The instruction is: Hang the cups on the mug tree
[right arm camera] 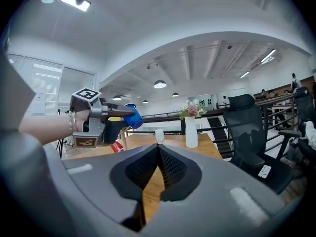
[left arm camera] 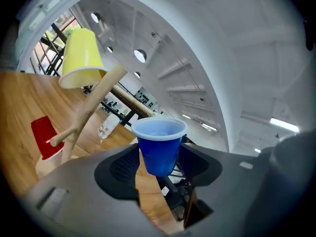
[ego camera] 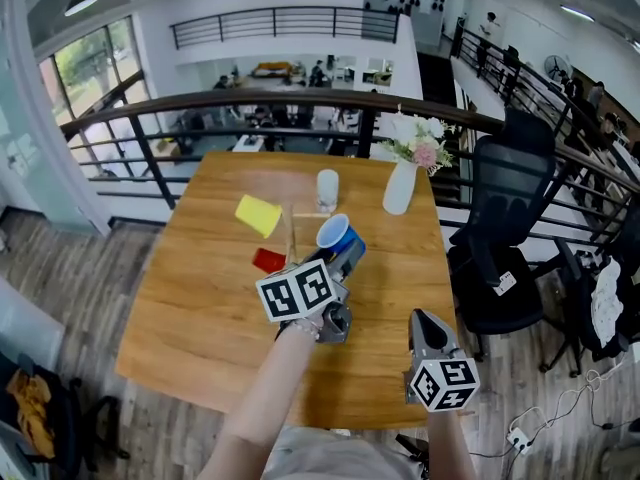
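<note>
The left tool (ego camera: 345, 253) is part open, its two jaws pressed on the sides of a blue cup (left arm camera: 159, 144), gripping the lower half of the body. The rim sits clear above the pads, and from the head view the cup's open mouth faces up. The tool points level over the middle of the wooden counter (ego camera: 190, 318), a hand behind its marker cube.

Just left of the blue cup stands the wooden mug tree (left arm camera: 94, 107), a thin pole with slanting pegs. The cup is near it but on no peg. A yellow cup (ego camera: 258, 214) hangs mouth-down on an upper peg, on the tree's left side. A red cup (ego camera: 268, 260) sits low by the tree's base; whether it hangs from the lower peg or rests on the counter cannot be told.

The right tool (right arm camera: 158, 154) is closed, its pads meeting with nothing between them. It hovers over the counter's near right corner, well apart from the tree.

Toward the far edge, a clear cup (ego camera: 327, 190) stands upright. Near the far right corner is a white vase (ego camera: 399, 188) of pink and white flowers. A black office chair (ego camera: 510, 228) stands off the right edge, and a dark railing (ego camera: 280, 103) runs beyond the far edge.
</note>
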The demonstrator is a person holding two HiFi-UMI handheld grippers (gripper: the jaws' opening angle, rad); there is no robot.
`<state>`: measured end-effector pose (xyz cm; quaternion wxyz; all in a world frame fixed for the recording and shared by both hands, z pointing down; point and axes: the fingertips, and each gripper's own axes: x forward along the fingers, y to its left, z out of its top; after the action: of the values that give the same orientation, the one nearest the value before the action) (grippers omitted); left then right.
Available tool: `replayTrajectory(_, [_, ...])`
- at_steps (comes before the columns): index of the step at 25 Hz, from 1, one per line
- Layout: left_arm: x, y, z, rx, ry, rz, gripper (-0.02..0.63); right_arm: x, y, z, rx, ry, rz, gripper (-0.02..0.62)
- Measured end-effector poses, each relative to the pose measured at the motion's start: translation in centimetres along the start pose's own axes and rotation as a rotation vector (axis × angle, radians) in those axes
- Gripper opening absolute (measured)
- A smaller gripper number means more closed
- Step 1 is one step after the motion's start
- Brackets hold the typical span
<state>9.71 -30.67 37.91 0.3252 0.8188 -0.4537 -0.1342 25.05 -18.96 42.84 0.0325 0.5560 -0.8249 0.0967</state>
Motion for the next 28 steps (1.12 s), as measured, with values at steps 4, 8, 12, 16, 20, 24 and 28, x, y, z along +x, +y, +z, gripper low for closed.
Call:
replayTrajectory(4, [0.9, 0.5, 1.0, -0.182, -0.059, -0.056, 0.264, 0.4, -0.6, -0.4, 0.000, 0.011, -0.009, 0.002])
replayTrajectory(8, [1.2, 1.0, 2.6, -0.445, -0.165, -0.141, 0.264, 0.8, -0.7, -0.6, -0.002, 0.019, -0.002, 0.002])
replayTrajectory(12, [0.7, 2.0, 4.2, -0.684, -0.273, -0.204, 0.264, 1.4, -0.4, -0.6, -0.006, 0.021, 0.008, 0.002])
replayTrajectory(16, [0.2, 3.5, 4.7, -0.873, -0.340, -0.229, 0.257, 1.8, 0.1, -0.7, -0.008, 0.025, 0.024, 0.002])
replayTrajectory(20, [-0.3, 4.6, 4.7, -1.029, -0.389, -0.272, 0.258, 2.1, 0.6, -0.8, -0.013, 0.030, 0.038, 0.002])
replayTrajectory(24, [-0.6, 4.8, 4.8, -1.105, -0.422, -0.327, 0.264, 2.2, 0.9, -0.9, -0.013, 0.033, 0.046, 0.002])
replayTrajectory(28, [-0.6, 4.3, 4.7, -1.122, -0.394, -0.365, 0.332, 2.3, 1.0, -0.9, -0.010, 0.031, 0.053, 0.002])
